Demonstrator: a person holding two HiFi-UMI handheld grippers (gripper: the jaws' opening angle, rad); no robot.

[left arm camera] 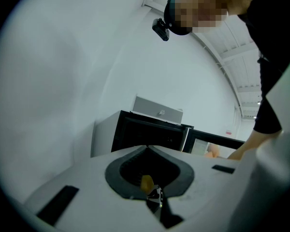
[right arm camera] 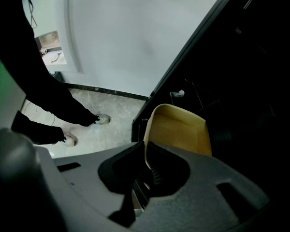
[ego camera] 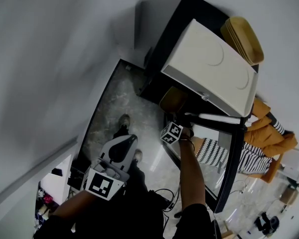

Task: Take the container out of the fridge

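A tan-yellow container (right arm camera: 180, 130) sits at the mouth of the dark fridge (right arm camera: 241, 81), tilted on its side. Its near rim runs down between the jaws of my right gripper (right arm camera: 146, 164), which is shut on it. From the head view the right gripper (ego camera: 175, 117) is at the fridge (ego camera: 162, 49) opening with the container (ego camera: 173, 99) just beyond it. My left gripper (ego camera: 125, 144) hangs low at the left, away from the fridge. In the left gripper view its jaws (left arm camera: 147, 150) are shut with nothing held.
The fridge's glass door (ego camera: 225, 158) stands open to my right. A white box (ego camera: 209, 66) and a stack of yellow trays (ego camera: 243, 38) rest on the fridge top. My shoes (right arm camera: 102, 119) are on the marble floor (ego camera: 117, 108). A white wall (ego camera: 45, 59) lies to the left.
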